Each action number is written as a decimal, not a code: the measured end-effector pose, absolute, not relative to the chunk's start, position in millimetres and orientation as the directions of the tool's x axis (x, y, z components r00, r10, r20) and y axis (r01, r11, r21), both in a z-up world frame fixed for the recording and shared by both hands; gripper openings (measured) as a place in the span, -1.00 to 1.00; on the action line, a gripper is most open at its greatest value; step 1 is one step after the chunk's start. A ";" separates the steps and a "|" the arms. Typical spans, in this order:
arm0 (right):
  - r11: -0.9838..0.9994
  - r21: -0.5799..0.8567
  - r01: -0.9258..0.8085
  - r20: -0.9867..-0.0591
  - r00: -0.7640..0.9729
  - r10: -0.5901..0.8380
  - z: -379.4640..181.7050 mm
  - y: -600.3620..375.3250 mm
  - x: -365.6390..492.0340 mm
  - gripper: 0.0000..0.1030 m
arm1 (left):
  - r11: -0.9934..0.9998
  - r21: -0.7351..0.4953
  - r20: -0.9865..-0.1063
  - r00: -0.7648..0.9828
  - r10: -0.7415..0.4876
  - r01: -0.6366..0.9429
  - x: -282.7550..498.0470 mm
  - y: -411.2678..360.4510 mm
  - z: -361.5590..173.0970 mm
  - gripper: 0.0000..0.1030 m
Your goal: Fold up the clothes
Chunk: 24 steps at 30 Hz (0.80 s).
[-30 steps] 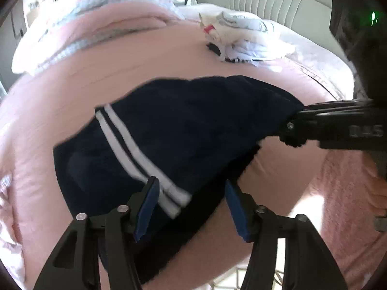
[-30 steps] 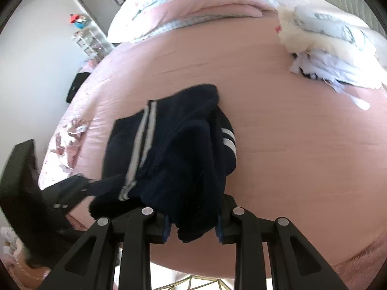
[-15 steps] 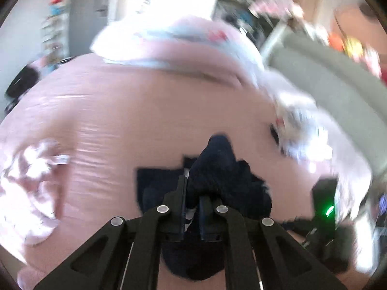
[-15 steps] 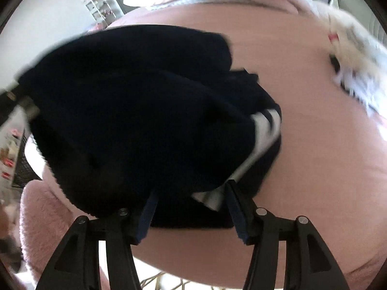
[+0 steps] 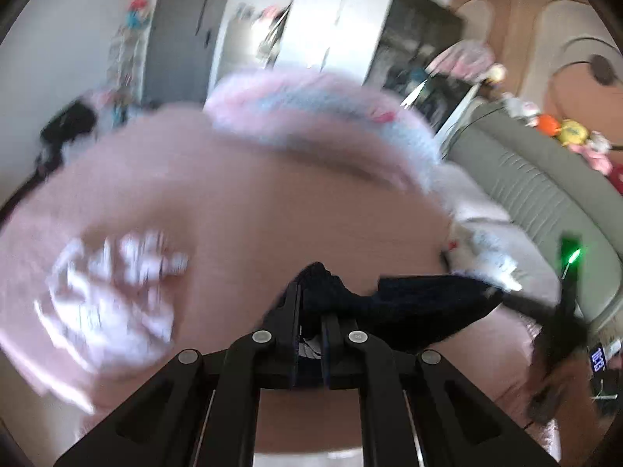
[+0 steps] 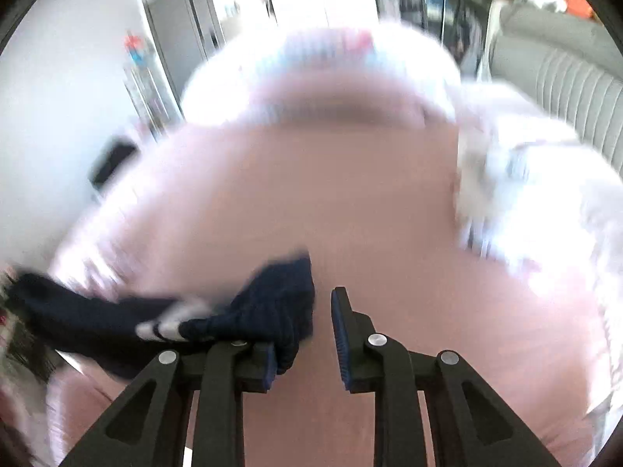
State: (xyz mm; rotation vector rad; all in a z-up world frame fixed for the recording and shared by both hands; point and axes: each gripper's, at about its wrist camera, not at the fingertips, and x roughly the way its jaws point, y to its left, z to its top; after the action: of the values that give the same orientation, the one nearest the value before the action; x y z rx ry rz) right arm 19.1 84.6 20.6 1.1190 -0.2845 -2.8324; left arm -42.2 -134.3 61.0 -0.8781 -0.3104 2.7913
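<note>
left jaws (image 5: 310,334): clamped on navy garment (image 5: 420,303) | right jaws (image 6: 307,334): apart, garment draped over left finger

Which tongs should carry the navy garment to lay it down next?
Left. The left tongs are shut on the navy garment, while the right tongs are open, cloth only draped over one finger.

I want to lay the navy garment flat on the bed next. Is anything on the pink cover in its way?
Nothing visible lies on the pink cover directly ahead of the navy garment. The white clothes pile sits off to the right, apart from it.
</note>
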 end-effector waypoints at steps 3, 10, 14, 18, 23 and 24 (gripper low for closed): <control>-0.973 0.221 0.062 -0.550 -0.816 -0.177 93.8 97.7 40.5 -0.57 | -0.948 -0.280 -0.543 -0.789 0.288 -0.153 -65.2 -129.5 75.2 -0.82; -0.973 0.231 0.005 -0.624 -0.766 -0.152 100.7 129.1 2.4 -0.57 | -0.964 -0.171 -0.567 -0.780 0.264 -0.202 -122.2 -90.2 91.0 -0.83; -0.955 0.297 -0.014 -0.439 -0.890 -0.124 132.6 149.3 33.9 -0.55 | -0.963 -0.126 -0.458 -0.847 0.270 -0.239 -100.5 -84.2 131.0 -0.81; -0.913 0.398 -0.088 -0.485 -0.865 -0.128 75.0 163.6 66.1 -0.49 | -0.946 -0.178 -0.560 -0.762 0.325 -0.272 -96.6 -79.8 77.9 -0.81; -0.940 0.266 -0.213 -0.835 -0.538 -0.114 -100.4 145.3 65.7 -0.49 | -0.929 -0.232 -0.749 -0.557 0.360 -0.289 -120.4 -61.0 -73.0 -0.78; -0.948 0.228 -0.220 -0.900 -0.418 -0.120 -140.2 139.6 66.2 -0.49 | -0.932 -0.229 -0.780 -0.520 0.349 -0.282 -123.6 -57.7 -103.9 -0.76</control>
State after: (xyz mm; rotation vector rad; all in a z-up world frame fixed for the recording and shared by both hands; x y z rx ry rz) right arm 66.2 139.6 -140.2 1.7253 -0.5056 -2.6502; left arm -123.6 -57.7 -103.9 -1.2858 -0.1041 2.4592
